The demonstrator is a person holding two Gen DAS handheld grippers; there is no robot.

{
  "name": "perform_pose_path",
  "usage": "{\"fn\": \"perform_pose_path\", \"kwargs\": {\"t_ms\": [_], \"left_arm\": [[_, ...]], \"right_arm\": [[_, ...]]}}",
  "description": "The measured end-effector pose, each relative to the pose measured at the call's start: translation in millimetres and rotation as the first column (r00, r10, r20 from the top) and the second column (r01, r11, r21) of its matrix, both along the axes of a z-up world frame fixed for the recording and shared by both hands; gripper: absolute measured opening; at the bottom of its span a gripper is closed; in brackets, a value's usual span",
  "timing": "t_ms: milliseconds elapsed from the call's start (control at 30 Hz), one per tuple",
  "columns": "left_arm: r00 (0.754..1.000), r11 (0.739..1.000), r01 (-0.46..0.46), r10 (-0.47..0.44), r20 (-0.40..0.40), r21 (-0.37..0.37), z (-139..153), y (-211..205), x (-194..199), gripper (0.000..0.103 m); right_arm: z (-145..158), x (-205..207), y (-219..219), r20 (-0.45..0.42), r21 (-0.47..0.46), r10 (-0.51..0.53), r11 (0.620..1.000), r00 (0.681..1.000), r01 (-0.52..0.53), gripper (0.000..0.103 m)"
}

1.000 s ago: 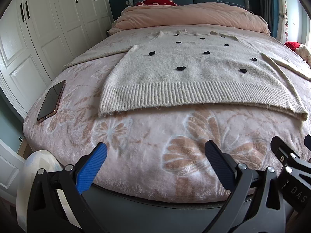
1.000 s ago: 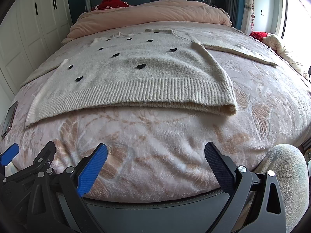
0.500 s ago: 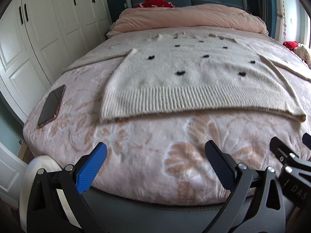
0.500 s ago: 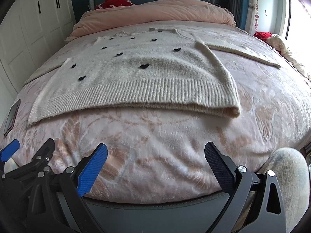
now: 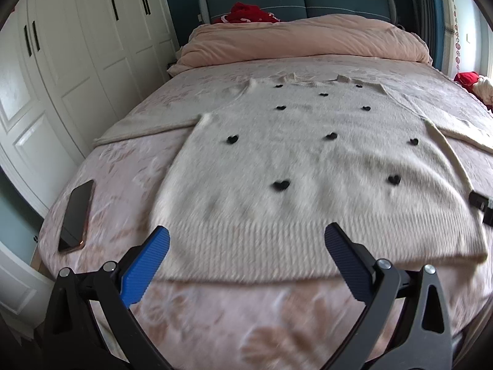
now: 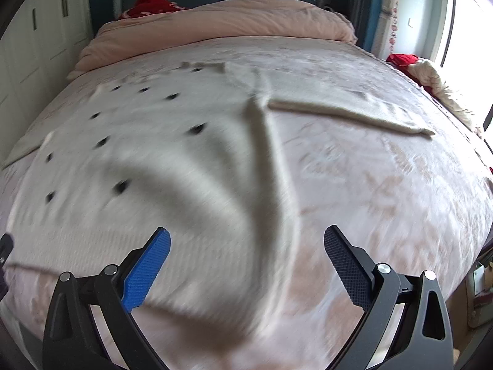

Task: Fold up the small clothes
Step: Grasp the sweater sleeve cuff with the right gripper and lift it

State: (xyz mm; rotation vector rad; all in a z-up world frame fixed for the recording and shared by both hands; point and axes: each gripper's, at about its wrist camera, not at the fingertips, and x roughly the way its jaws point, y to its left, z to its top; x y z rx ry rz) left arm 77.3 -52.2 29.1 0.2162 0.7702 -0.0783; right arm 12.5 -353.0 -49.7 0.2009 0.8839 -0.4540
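Note:
A cream knitted sweater (image 5: pixel 308 160) with small black hearts lies flat on the bed, both sleeves spread out to the sides. My left gripper (image 5: pixel 246 239) hangs open just above the ribbed hem (image 5: pixel 262 246), nothing between its fingers. In the right wrist view the sweater (image 6: pixel 138 160) is blurred, and its right sleeve (image 6: pixel 354 115) stretches toward the window side. My right gripper (image 6: pixel 246 240) is open over the sweater's lower right corner and side edge. A bit of the right gripper (image 5: pixel 480 205) shows at the right edge of the left wrist view.
A phone (image 5: pixel 77 212) lies near the bed's left edge. White wardrobe doors (image 5: pixel 61 77) stand close on the left. A pink duvet (image 5: pixel 308 40) is piled at the headboard, with red cloth (image 5: pixel 249 15) behind it. More cloth (image 6: pixel 431 77) lies at the right bedside.
Both grippers have moved forward and up over the bed, from the foot of the mattress to above the sweater's hem. Both stay open. The sweater has not moved.

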Motion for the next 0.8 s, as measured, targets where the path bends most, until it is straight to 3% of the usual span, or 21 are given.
{"fn": "perform_pose_path", "kwargs": {"t_ms": [67,167,267,300,400,533,633,700,733,800], "left_arm": [[1.000,1.000,-0.001,0.001,-0.018,-0.009,0,-11,13,0.098],[0.999,1.000,0.005,-0.005,-0.032,-0.007,-2,-27,26,0.098],[0.999,1.000,0.016,-0.016,-0.036,0.001,-4,-41,35,0.098],[0.999,1.000,0.019,-0.019,-0.038,0.001,-5,-44,37,0.098],[0.998,1.000,0.021,-0.022,-0.053,-0.003,-9,-52,42,0.098],[0.997,1.000,0.026,-0.026,-0.073,0.002,-17,-61,49,0.098],[0.995,0.999,0.030,-0.028,-0.091,0.015,-25,-63,52,0.098],[0.995,0.999,0.029,-0.028,-0.099,0.015,-28,-62,54,0.098],[0.994,1.000,0.027,-0.026,-0.102,0.015,-30,-60,55,0.098],[0.994,1.000,0.023,-0.021,-0.104,0.014,-31,-56,58,0.098]], "right_arm": [[0,11,-33,0.000,0.010,-0.034,0.999,0.999,0.034,0.098],[-4,25,-106,0.015,0.103,-0.118,0.988,0.993,0.115,0.098],[-13,28,-200,0.041,0.243,-0.293,0.930,0.955,0.274,0.095],[-18,25,-237,0.047,0.291,-0.370,0.894,0.928,0.342,0.092],[-32,19,-318,0.030,0.364,-0.520,0.801,0.853,0.476,0.075],[-42,17,-382,0.021,0.376,-0.616,0.734,0.787,0.565,0.064],[-48,22,-404,0.022,0.392,-0.635,0.716,0.772,0.577,0.048],[-51,32,-411,0.017,0.396,-0.634,0.714,0.773,0.578,0.030],[-51,36,-413,0.017,0.402,-0.630,0.716,0.777,0.571,0.013],[-47,46,-412,0.035,0.416,-0.624,0.720,0.781,0.556,0.010]]}}
